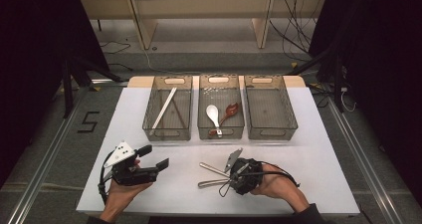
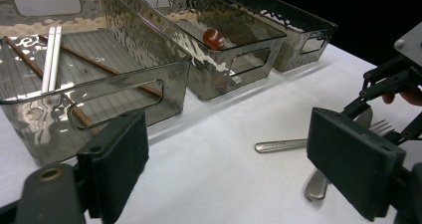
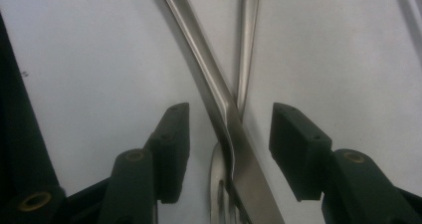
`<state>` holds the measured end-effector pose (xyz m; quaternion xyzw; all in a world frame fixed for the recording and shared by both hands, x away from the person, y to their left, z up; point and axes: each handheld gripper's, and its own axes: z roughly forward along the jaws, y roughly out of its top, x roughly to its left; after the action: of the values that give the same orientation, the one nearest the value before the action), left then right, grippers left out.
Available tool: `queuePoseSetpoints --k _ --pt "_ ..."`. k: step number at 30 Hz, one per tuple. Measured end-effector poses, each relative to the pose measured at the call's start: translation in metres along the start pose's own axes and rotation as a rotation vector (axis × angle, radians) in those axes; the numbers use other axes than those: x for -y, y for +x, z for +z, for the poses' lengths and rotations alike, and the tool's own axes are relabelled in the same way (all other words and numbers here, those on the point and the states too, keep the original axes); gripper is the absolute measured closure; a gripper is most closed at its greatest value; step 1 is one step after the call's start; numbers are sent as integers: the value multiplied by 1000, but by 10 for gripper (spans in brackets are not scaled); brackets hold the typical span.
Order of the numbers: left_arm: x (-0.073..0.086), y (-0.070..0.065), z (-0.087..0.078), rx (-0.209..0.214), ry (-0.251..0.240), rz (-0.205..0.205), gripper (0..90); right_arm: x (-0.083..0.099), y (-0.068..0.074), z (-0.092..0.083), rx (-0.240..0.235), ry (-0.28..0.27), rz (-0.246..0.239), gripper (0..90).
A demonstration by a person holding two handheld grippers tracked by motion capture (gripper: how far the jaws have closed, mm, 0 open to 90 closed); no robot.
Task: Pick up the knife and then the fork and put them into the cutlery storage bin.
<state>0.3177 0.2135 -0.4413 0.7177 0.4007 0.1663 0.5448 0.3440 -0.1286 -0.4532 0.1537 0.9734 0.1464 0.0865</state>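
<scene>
Overhead first, we see the white bench (image 1: 318, 149) carrying three clear bins in a row at its far side. The left bin (image 1: 167, 108) holds white chopsticks (image 1: 164, 109) and a dark pair beside them. The middle bin (image 1: 221, 107) holds a white spoon (image 1: 213, 113) and a brown spoon (image 1: 230, 110). The right bin (image 1: 270, 107) stands beside it. Near the front edge, our right tool (image 1: 230, 176) lies low over two metal pieces, a fork (image 1: 213, 183) and a knife (image 1: 214, 168), whose handles spread away to the left. Our left tool (image 1: 155, 160) rests well apart at the left, held in the hand, its jaws spread wide with nothing between them.

Next, from the left gripper view, we look between the left tool's two wide-set pads (image 2: 117, 162) across bare bench to the bins, and farther right we see the fork (image 2: 283, 145) and the knife's handle end (image 2: 316, 184) lying under the other tool.

Lastly, in the right gripper view, the right tool (image 3: 226, 144) stands about half open, straddling the spot where the knife (image 3: 234, 134) crosses the fork (image 3: 249, 45). Both pieces lie between the pads, yet neither pad touches metal, so nothing is gripped.
</scene>
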Motion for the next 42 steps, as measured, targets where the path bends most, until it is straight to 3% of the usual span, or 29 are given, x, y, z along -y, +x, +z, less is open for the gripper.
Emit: queuePoseSetpoints --k 19,22,36,39,42 --pt "1 0 0 -1 2 1 162 -1 -5 8 -9 23 18 651" --pt "1 0 -1 -1 2 1 163 -2 -5 8 -22 27 23 692" --pt "1 -2 1 0 7 5 162 -6 -10 10 -73 68 20 722" --pt "1 -2 1 0 8 6 163 -6 -9 10 -69 56 -4 785" --pt "1 -1 0 2 8 3 163 -8 -12 9 -65 31 24 834"
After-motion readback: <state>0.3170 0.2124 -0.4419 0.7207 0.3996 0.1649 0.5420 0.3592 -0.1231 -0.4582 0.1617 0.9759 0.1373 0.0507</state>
